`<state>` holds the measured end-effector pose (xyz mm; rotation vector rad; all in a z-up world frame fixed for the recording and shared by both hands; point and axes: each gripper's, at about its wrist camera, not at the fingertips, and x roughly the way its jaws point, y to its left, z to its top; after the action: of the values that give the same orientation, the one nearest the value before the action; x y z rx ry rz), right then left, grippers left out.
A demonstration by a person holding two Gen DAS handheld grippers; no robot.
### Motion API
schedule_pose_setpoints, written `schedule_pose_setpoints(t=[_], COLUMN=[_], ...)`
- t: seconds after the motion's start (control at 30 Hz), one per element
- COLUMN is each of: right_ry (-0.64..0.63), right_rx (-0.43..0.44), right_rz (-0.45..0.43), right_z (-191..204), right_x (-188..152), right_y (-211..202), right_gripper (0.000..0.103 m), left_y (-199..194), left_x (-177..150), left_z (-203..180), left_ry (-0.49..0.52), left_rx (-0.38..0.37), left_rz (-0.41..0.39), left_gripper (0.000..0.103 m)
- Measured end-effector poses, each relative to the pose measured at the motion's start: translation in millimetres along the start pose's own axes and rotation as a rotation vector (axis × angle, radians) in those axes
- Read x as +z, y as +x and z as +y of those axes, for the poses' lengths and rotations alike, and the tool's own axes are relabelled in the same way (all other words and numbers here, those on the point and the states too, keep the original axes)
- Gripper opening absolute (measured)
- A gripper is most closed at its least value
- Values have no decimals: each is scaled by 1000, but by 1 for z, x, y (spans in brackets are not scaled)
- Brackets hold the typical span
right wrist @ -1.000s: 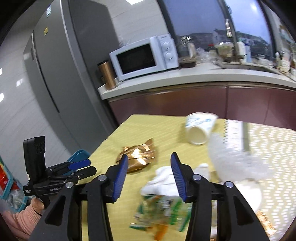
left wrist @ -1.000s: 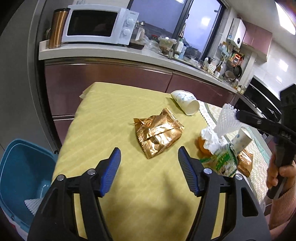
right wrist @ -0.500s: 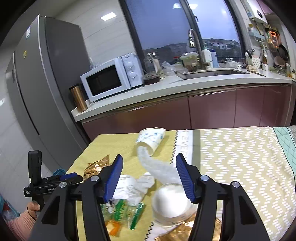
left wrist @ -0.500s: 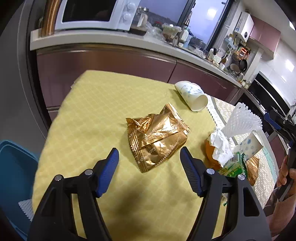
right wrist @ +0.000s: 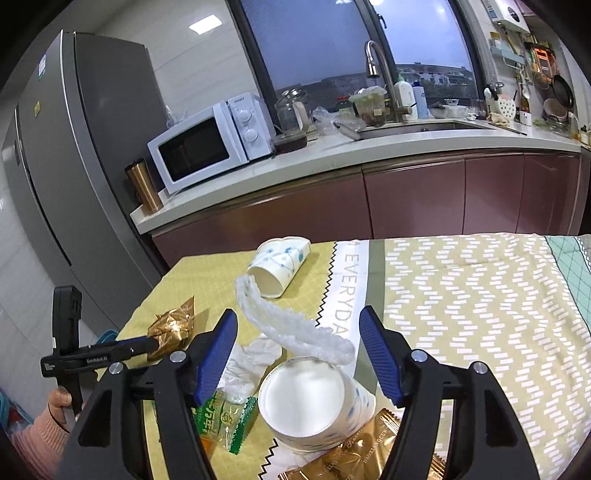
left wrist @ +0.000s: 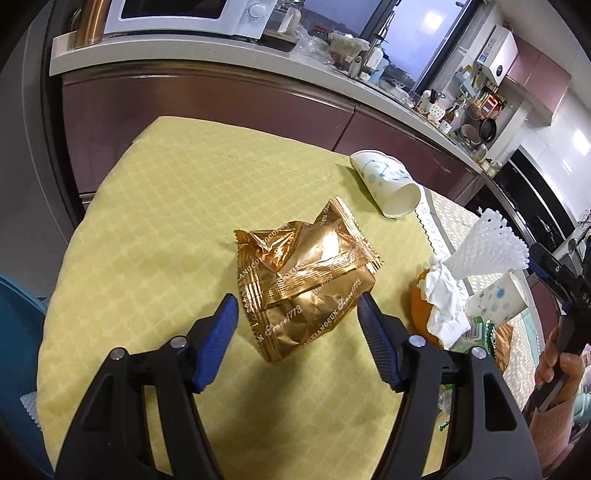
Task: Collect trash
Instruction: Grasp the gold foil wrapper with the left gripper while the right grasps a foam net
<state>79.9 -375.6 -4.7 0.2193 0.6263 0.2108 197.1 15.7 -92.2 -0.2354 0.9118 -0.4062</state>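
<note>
Lining up both grabs: left claw [left wrist: 297,319] is spread, having just narrowed a bit, straddling the gold snack wrapper [left wrist: 306,280] lying flat on the tabletop [left wrist: 166,206]. Right claw [right wrist: 297,341] has just been widening, nothing pinched, framing the tipped paper cup [right wrist: 314,406] beside it.

The left wrist camera is looking steeply down, close over a gold wrapper [left wrist: 306,280] on the yellow-clothed counter [left wrist: 155,206], while the right wrist camera is facing the kitchen window at a shallower tilt, both sharing the wrapper [right wrist: 171,328], tipped paper cup [left wrist: 388,184] [right wrist: 280,264] and microwave [left wrist: 192,16] [right wrist: 210,142].
</note>
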Motion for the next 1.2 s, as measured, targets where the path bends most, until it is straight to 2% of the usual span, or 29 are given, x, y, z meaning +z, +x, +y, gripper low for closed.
schedule_pose_setpoints(t=[0.2,0.33,0.4,0.53,0.83,1.0,1.2], right_ry=[-16,-12,-15,-14,-23,-57,-76], right_rx=[8,14,14,14,36,31,26], right_rz=[14,15,14,9,8,-1,-28], right_z=[2,2,2,0,-3,2,6], right_x=[-1,-2,-2,-2,3,6,11], right_y=[10,12,12,11,11,10,5], right_gripper=[66,64,57,50,13,8,8], left_y=[1,0,0,2,3,1,-8], left_x=[1,1,0,-1,-2,-4,-7], left_z=[0,-1,-1,-2,-5,-10,-18], left_ry=[-7,-16,-11,-11,-7,15,39], left_rx=[7,19,27,24,19,11,10], left_rz=[7,7,5,10,14,4,-19], left_gripper=[48,45,40,37,30,24,23])
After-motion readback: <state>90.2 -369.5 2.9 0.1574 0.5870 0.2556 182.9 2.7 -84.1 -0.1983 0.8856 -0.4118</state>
